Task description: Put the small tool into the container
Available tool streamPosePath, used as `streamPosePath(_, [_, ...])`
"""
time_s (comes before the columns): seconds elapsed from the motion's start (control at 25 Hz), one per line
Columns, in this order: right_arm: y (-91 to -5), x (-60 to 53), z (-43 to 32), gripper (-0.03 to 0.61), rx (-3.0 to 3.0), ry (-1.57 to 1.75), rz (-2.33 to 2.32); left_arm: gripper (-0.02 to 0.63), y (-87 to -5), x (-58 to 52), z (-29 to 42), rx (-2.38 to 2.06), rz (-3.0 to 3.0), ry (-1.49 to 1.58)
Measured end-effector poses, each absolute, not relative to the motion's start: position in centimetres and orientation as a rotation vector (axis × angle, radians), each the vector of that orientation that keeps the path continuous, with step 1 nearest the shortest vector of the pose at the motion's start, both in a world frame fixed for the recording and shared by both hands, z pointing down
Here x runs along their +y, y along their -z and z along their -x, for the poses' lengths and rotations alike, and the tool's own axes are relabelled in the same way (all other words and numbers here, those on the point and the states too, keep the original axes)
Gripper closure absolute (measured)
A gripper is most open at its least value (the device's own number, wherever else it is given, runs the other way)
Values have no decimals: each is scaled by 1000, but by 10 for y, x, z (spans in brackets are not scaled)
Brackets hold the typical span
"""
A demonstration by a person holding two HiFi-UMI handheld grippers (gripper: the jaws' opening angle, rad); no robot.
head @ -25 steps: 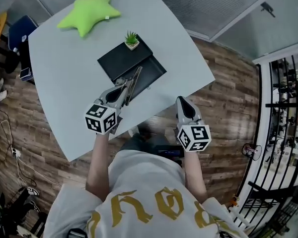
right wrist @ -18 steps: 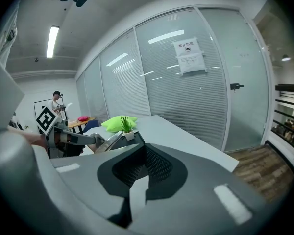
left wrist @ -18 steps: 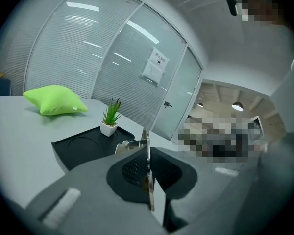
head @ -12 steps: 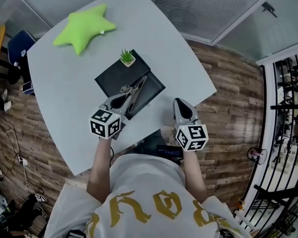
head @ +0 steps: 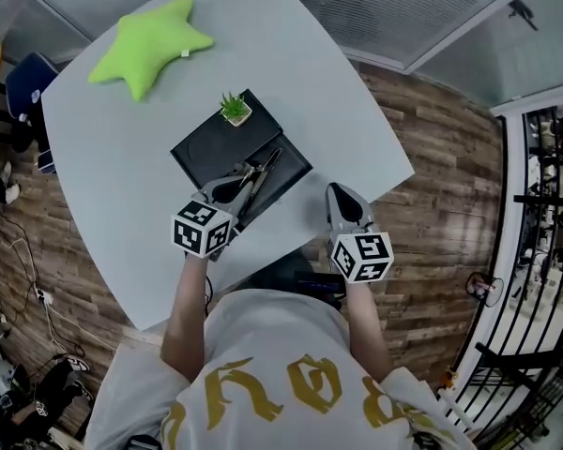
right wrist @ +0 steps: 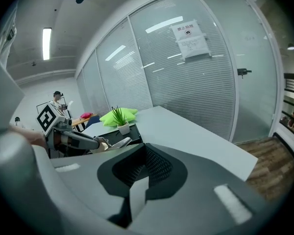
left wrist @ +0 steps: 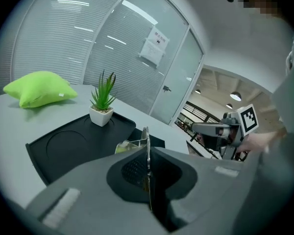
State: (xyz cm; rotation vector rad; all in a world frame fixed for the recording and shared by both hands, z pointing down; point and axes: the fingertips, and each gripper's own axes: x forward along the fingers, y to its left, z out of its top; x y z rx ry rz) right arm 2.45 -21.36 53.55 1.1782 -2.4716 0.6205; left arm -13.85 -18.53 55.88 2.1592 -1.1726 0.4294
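A black container (head: 227,143) lies on the white table, with a small potted plant (head: 233,109) on its far corner. My left gripper (head: 233,187) is shut on the small tool (head: 260,170), a thin metal piece that sticks forward over the container's near right part. In the left gripper view the small tool (left wrist: 145,148) stands edge-on between the shut jaws, above the container (left wrist: 78,143). My right gripper (head: 346,204) hangs off the table's near edge, to the right, shut and empty. From the right gripper view the left gripper (right wrist: 76,140) and the tool (right wrist: 116,143) show at the left.
A green star cushion (head: 145,40) lies at the table's far left. The white table (head: 113,186) ends just before me; wooden floor (head: 432,204) lies to the right. A glass wall (right wrist: 186,77) runs behind the table.
My left gripper with the tool has shifted slightly to the right over the container's near part. The right gripper has kept its place.
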Motion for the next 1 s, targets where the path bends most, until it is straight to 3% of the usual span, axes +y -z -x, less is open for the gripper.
streamPosePath(1.0, [-574, -232, -27, 557, -2399, -721, -1189, 609, -627, -188, 104, -878, -2062, -740])
